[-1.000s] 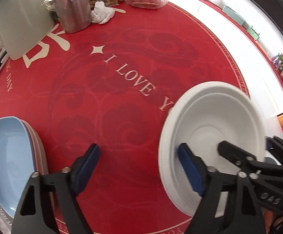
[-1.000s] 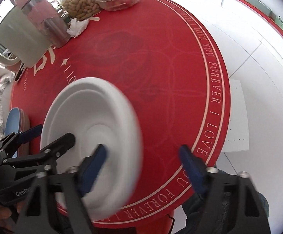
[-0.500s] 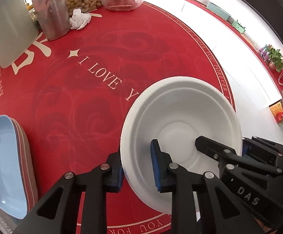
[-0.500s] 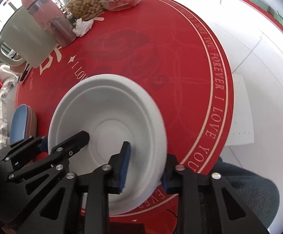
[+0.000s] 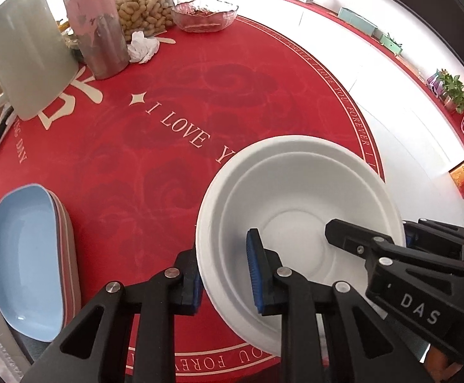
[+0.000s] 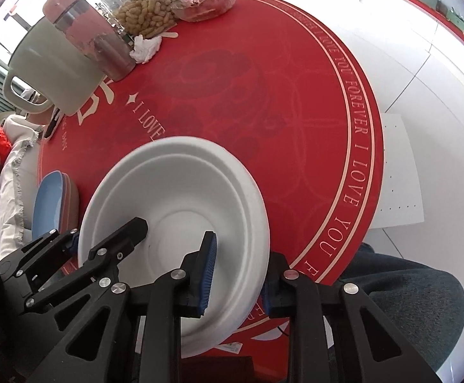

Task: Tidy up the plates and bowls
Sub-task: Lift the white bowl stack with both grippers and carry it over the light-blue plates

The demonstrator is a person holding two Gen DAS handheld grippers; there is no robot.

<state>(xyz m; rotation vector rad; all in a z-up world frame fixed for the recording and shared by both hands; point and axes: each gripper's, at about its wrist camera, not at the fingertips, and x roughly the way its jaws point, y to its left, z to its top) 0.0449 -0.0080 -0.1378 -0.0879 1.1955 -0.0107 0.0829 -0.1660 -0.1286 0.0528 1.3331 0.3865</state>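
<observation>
A white bowl (image 5: 299,198) is held over the near edge of the red round table (image 5: 200,95). My left gripper (image 5: 225,274) is shut on its left rim, one blue pad inside and one outside. My right gripper (image 6: 235,271) is shut on its right rim in the same way; the bowl also shows in the right wrist view (image 6: 180,198). A stack of shallow dishes with a light blue one on top (image 5: 27,255) lies at the table's left edge; it also shows in the right wrist view (image 6: 53,201).
At the far left stand a grey-green jug (image 5: 24,51), a pink tumbler (image 5: 94,22), a heap of peanuts (image 5: 145,9), a crumpled tissue (image 5: 142,46) and a glass dish (image 5: 204,16). White floor (image 6: 423,63) lies beyond the table's right edge.
Both grippers went from open to shut on opposite rims of the white bowl. The bowl has shifted slightly and now sits steady between them.
</observation>
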